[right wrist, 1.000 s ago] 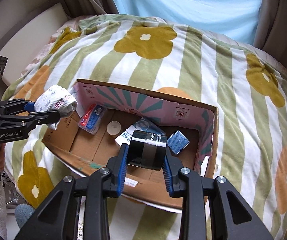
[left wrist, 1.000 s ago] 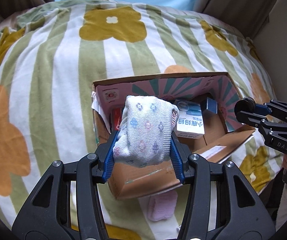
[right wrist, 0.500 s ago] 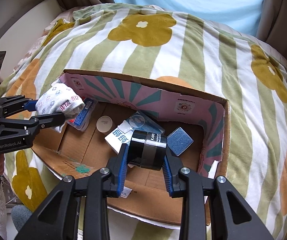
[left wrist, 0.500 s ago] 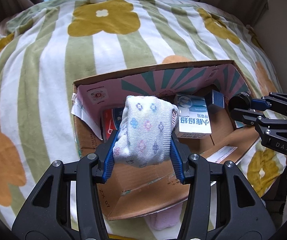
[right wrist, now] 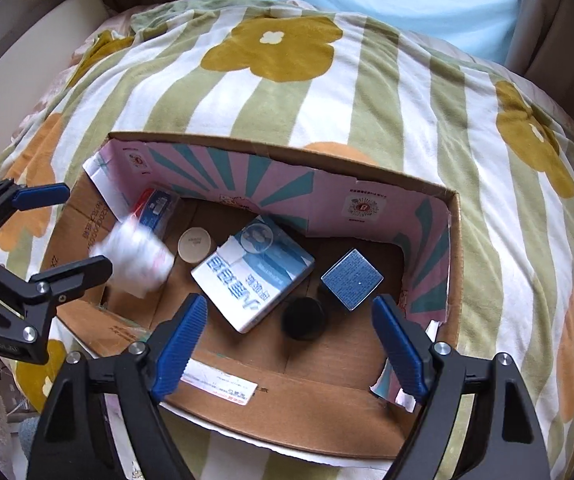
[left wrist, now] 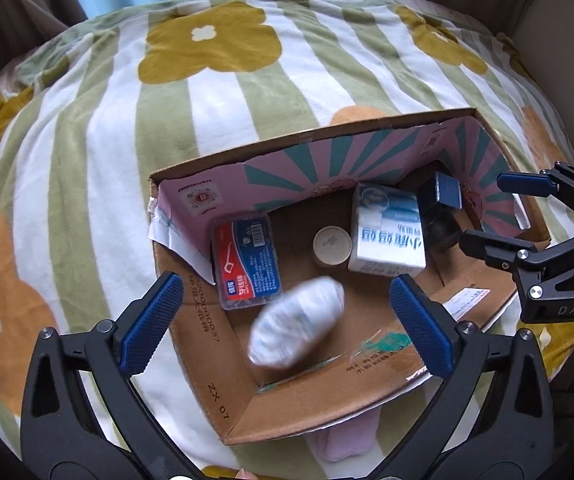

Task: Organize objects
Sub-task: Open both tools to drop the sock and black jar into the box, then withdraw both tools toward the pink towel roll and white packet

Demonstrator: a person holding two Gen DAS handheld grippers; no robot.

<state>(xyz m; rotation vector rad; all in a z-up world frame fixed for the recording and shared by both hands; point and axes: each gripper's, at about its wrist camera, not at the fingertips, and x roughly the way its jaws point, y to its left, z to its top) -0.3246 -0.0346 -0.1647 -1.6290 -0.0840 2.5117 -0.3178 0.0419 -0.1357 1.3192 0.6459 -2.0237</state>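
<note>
An open cardboard box [left wrist: 223, 364] [right wrist: 453, 216] lies on a striped flowered blanket. My left gripper [left wrist: 287, 320] is open over the box's left end; the rolled white sock [left wrist: 295, 322] [right wrist: 133, 258] is blurred, free of the jaws, inside the box. My right gripper [right wrist: 289, 344] is open over the box's right end; the black jar [right wrist: 303, 318] lies in the box below it, blurred. The box also holds a floss-pick case [left wrist: 247, 262], a round tan lid [left wrist: 331, 245], a white-blue carton [left wrist: 389, 236] [right wrist: 253, 270] and a small blue cube box [right wrist: 351, 279].
A pink item [left wrist: 347, 442] sticks out from under the box's near edge. The blanket [left wrist: 87, 184] covers a bed with curtains behind. The right gripper shows in the left wrist view [left wrist: 527, 220]; the left gripper shows in the right wrist view [right wrist: 47, 236].
Both grippers opened. The sock left the left jaws and dropped into the box. The black jar left the right jaws and dropped into the box. Both grippers moved closer over the box.
</note>
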